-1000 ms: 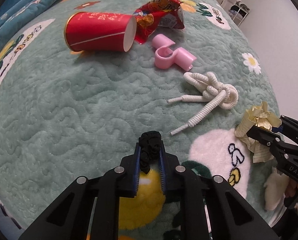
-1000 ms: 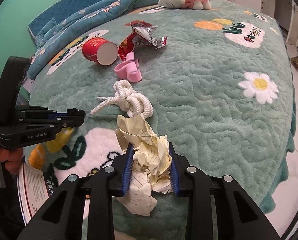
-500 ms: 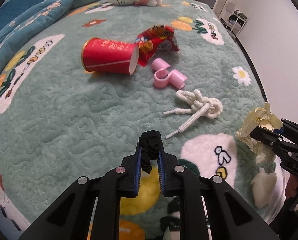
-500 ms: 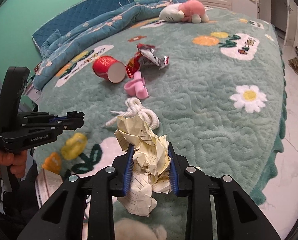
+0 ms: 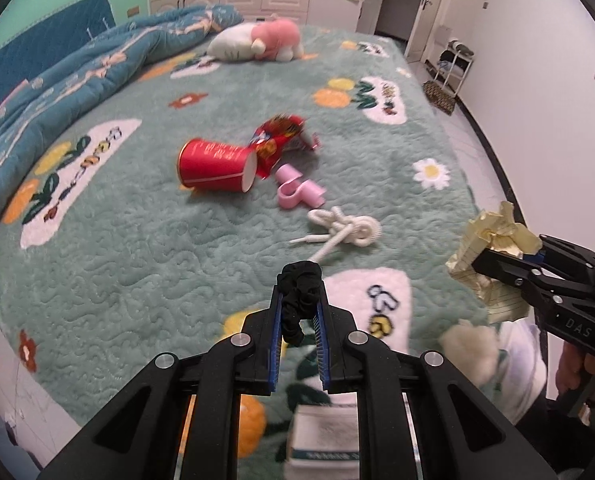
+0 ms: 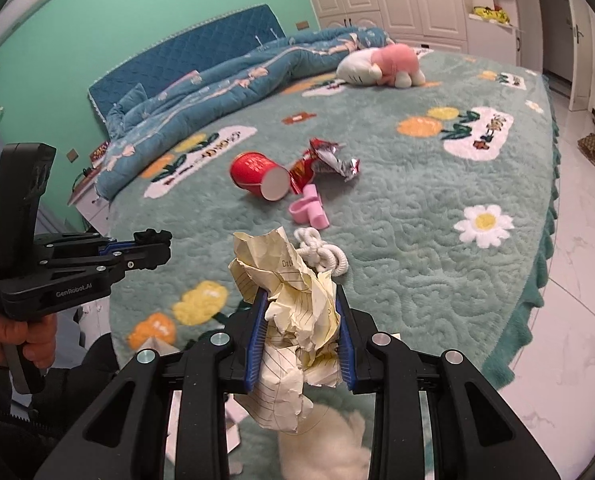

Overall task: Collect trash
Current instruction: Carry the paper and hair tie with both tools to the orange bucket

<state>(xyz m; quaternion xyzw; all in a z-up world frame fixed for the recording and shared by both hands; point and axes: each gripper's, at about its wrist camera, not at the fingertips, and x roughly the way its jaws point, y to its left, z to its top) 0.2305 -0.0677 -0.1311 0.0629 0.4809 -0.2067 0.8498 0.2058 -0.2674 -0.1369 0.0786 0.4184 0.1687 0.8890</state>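
My left gripper (image 5: 299, 300) is shut on a small black crumpled wad (image 5: 299, 294) and holds it above the near edge of the bed; it also shows in the right wrist view (image 6: 153, 246). My right gripper (image 6: 299, 312) is shut on a crumpled yellow lined paper (image 6: 293, 300), also seen in the left wrist view (image 5: 491, 256). On the green bedspread (image 5: 137, 240) lie a red paper cup (image 5: 213, 165) on its side, a red snack wrapper (image 5: 281, 136), a pink plastic piece (image 5: 297, 192) and a knotted white cord (image 5: 343, 230).
A pink and white plush toy (image 5: 257, 42) and a rumpled blue quilt (image 5: 77, 76) lie at the far side of the bed. Something white and fluffy (image 6: 329, 440) sits below the grippers beside the bed. White floor (image 6: 577, 280) runs along the right.
Both grippers have pulled back and up from the bed, still holding their wads. The items on the bed look farther away and have not moved.
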